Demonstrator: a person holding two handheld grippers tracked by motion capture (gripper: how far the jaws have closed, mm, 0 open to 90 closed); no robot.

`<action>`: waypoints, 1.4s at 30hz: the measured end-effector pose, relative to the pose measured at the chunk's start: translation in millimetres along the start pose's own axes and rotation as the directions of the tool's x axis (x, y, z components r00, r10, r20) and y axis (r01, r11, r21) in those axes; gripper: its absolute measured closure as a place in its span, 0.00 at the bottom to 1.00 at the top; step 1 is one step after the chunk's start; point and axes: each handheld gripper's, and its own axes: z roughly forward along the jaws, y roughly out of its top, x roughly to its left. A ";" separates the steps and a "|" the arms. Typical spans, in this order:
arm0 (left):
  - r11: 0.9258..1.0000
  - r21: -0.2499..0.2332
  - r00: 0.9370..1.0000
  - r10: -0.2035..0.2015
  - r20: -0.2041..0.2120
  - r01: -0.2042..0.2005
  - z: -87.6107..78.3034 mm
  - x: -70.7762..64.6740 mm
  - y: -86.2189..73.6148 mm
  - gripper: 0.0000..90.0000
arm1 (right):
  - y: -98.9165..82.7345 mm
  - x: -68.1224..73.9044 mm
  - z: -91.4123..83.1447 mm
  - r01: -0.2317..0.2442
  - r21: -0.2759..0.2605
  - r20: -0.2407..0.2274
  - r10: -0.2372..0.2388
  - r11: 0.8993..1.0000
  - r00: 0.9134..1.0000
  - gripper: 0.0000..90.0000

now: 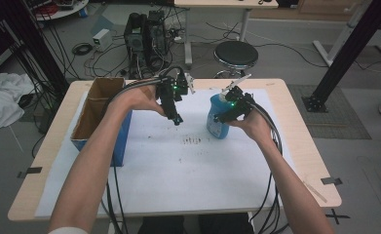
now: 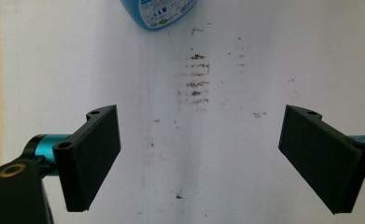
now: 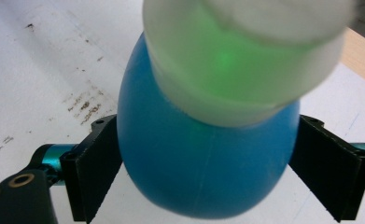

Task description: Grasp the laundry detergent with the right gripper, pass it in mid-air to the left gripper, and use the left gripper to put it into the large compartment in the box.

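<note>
A blue bottle (image 1: 216,119) with a white cap stands on the white paper (image 1: 188,170) right of centre. My right gripper (image 1: 229,111) is open around it. In the right gripper view the bottle's blue belly (image 3: 203,158) sits between the wide-spread jaws, which stand close against its two sides, and the white cap (image 3: 245,51) looms blurred near the camera. My left gripper (image 1: 177,118) hangs open above the paper's middle, left of the bottle, with nothing between its fingers (image 2: 94,154). Below it lies a patch of brown smudges (image 2: 196,79), with the bottle's base (image 2: 159,11) beyond.
An open cardboard box (image 1: 98,105) with a blue side stands at the table's left edge. The same brown smudges (image 1: 192,141) mark the paper between both hands. Cables trail from both grippers over the table's near edge. A stool (image 1: 235,53) and computer gear stand beyond the table.
</note>
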 end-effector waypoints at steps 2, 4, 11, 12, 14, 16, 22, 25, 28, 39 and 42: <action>1.000 0.002 1.000 0.001 -0.001 -0.001 -0.2 0.3 -0.2 0.14 | -0.2 0.3 1.7 0.000 0.007 -0.004 0.000 1.000 1.000 0.14; 1.000 0.002 1.000 0.002 -0.001 -0.002 -0.2 0.5 -0.3 0.14 | -0.4 0.1 2.9 0.007 0.004 -0.006 -0.007 1.000 1.000 0.13; 1.000 -0.001 1.000 -0.003 -0.003 0.003 1.2 0.5 -1.7 0.14 | -3.0 0.5 8.5 -0.006 0.002 -0.004 0.006 1.000 1.000 0.14; 1.000 -0.001 1.000 -0.003 -0.002 0.003 1.5 0.6 -2.0 0.14 | -3.2 0.6 9.0 -0.005 -0.002 -0.002 0.005 1.000 1.000 0.14; 1.000 -0.003 1.000 -0.001 0.000 0.001 2.3 0.8 -2.3 0.14 | -3.6 1.1 9.9 -0.016 -0.001 -0.009 0.016 1.000 1.000 0.14; 1.000 0.002 1.000 -0.002 0.001 0.002 3.1 0.4 -2.4 0.14 | -3.7 1.5 10.4 -0.021 0.005 -0.006 0.021 1.000 1.000 0.14; 1.000 0.004 1.000 0.011 0.005 -0.011 4.6 1.5 -2.2 0.14 | -3.6 1.1 11.4 -0.017 -0.014 -0.005 0.017 1.000 1.000 0.14; 1.000 -0.006 1.000 0.001 0.006 -0.001 5.8 1.0 -2.2 0.14 | -3.8 1.6 11.1 -0.008 -0.017 -0.012 0.008 1.000 1.000 0.18; 1.000 -0.006 1.000 0.002 0.008 -0.002 6.0 1.3 -2.3 0.14 | -4.3 1.6 10.9 -0.009 -0.022 -0.017 0.009 1.000 1.000 0.18; 1.000 -0.004 1.000 -0.004 0.006 0.004 6.6 1.2 -2.8 0.14 | -5.4 3.7 9.7 -0.001 -0.027 -0.015 0.000 1.000 1.000 0.26; 1.000 -0.002 1.000 -0.003 0.007 0.003 6.4 1.2 -2.9 0.14 | -5.7 3.2 9.1 0.007 -0.043 -0.011 -0.008 0.999 1.000 0.27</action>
